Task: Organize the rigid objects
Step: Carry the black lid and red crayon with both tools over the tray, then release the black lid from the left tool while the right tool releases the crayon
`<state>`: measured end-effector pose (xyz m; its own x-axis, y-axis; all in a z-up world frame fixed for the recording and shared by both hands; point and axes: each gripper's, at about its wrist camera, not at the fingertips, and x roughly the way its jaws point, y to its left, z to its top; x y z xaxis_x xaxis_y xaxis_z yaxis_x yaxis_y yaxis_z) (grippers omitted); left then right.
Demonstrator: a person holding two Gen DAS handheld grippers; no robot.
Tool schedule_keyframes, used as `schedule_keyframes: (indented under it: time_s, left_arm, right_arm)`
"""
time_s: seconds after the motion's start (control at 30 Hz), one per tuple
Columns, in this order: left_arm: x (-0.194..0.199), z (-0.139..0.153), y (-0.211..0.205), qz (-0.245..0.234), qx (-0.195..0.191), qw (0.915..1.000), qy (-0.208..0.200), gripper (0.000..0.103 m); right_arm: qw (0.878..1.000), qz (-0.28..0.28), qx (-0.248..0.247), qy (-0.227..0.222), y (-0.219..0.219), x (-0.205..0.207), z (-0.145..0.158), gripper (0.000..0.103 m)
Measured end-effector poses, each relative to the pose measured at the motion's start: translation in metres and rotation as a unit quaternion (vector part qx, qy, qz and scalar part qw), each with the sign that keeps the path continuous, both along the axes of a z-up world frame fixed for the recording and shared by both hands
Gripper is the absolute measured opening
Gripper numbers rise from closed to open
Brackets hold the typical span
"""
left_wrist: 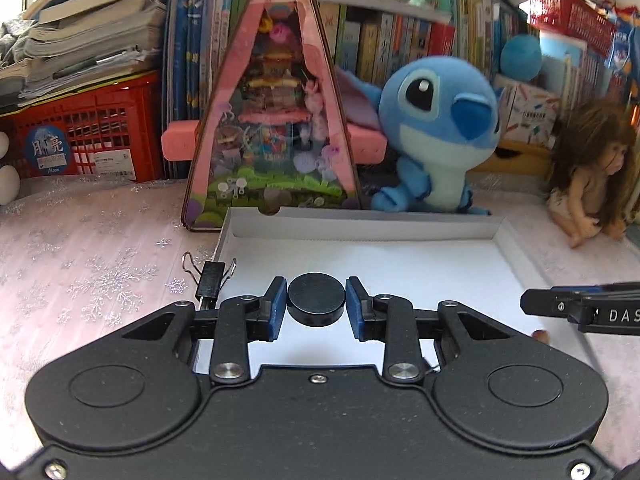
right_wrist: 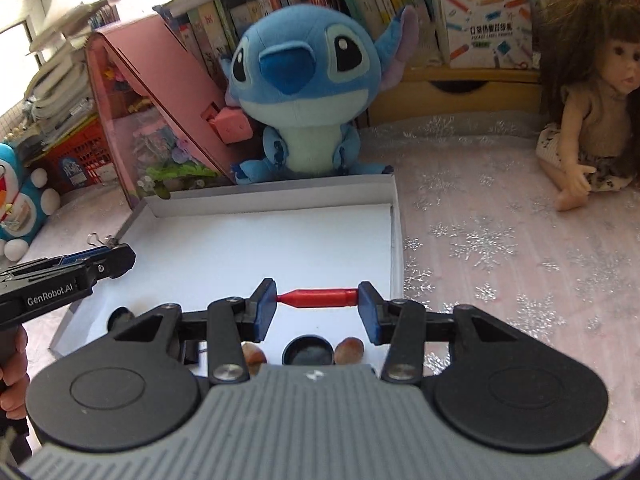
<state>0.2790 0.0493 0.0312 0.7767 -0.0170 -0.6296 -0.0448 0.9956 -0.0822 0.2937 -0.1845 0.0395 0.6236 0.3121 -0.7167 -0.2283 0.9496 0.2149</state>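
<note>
In the left wrist view my left gripper (left_wrist: 316,303) is shut on a flat black round disc (left_wrist: 316,294), its blue pads pressing both sides, held low over the near part of a shallow white box (left_wrist: 360,225). My right gripper (right_wrist: 318,300) is shut end to end on a short red plastic cap-like piece (right_wrist: 320,297) above the same white box (right_wrist: 272,196). Each gripper shows in the other's view: the right gripper (left_wrist: 532,304) at the right edge, the left gripper (right_wrist: 120,260) at the left. A black round lid (right_wrist: 308,351) and two brown pebble-like pieces (right_wrist: 351,350) lie in the box beneath my right gripper.
A black binder clip (left_wrist: 210,278) sits at the box's left rim. Behind the box stand a pink triangular toy house (left_wrist: 272,120) and a blue plush (left_wrist: 440,128). A doll (right_wrist: 580,112) sits on the snowflake cloth at the right. Books and a red crate (left_wrist: 92,132) line the back.
</note>
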Motion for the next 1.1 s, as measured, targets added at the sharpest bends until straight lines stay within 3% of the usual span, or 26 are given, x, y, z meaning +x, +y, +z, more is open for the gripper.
schedule_keyframes:
  time_s: [0.73,0.87,1.1]
  left_arm:
    - [0.015,-0.037,-0.019,0.0,0.029,0.9994,0.017,0.03]
    - [0.012,-0.034,-0.019,-0.002,0.028,0.9995,0.016,0.03]
    - [-0.011,-0.012,-0.019,-0.011,0.02,0.9996,-0.018,0.062]
  right_arm:
    - [0.999,0.0,-0.049,-0.018,0.024,0.002,-0.03,0.05]
    - [0.999,-0.005,-0.038,-0.023,0.021,-0.001,-0.027,0.057]
    - [0.998,0.002,-0.034,-0.06,0.014,-0.019,-0.009,0.073]
